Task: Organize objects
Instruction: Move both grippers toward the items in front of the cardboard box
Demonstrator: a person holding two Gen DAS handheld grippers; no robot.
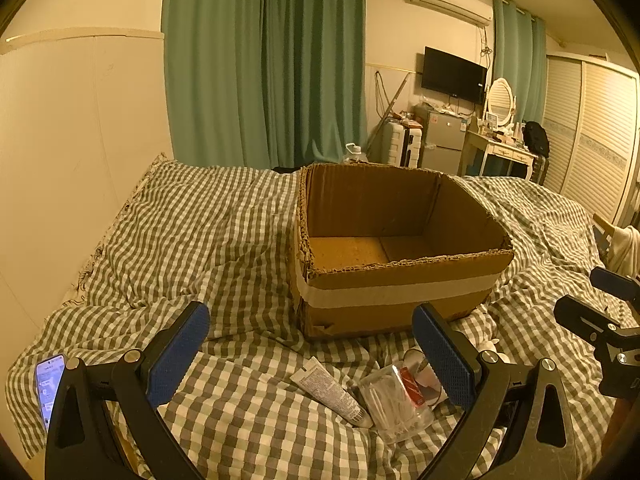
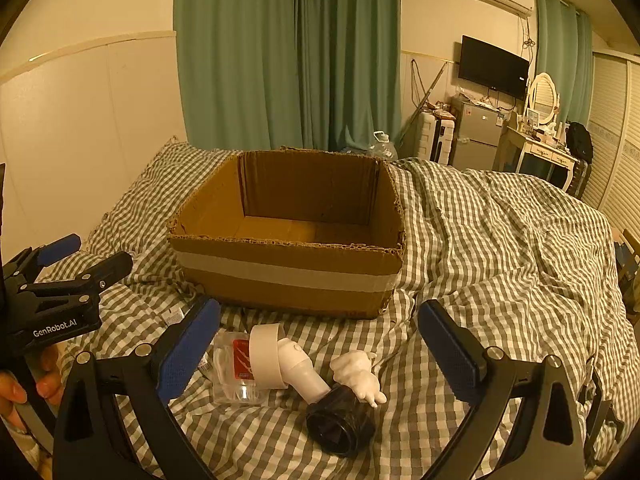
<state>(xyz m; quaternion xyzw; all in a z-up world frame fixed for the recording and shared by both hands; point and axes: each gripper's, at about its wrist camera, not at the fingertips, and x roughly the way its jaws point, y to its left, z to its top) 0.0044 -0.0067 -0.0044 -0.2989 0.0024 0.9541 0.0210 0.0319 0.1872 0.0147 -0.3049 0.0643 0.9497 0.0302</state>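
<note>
An open cardboard box (image 1: 400,276) (image 2: 288,276) stands on the checked bedspread with nothing visible inside. In front of it lie a white tube (image 1: 330,392), a clear bag of cotton swabs (image 1: 394,400) (image 2: 236,368), a roll of white tape (image 2: 264,356), a white bottle (image 2: 300,372), a black roll (image 2: 340,424) and a small white figure (image 2: 358,376). My left gripper (image 1: 316,356) is open and empty above the tube and bag. My right gripper (image 2: 320,352) is open and empty above the tape and bottle.
A lit phone (image 1: 48,384) lies at the left edge of the bed. A wall runs along the left. Green curtains, a suitcase, a small fridge and a dressing table stand beyond the bed. The bedspread (image 2: 500,248) is rumpled to the right.
</note>
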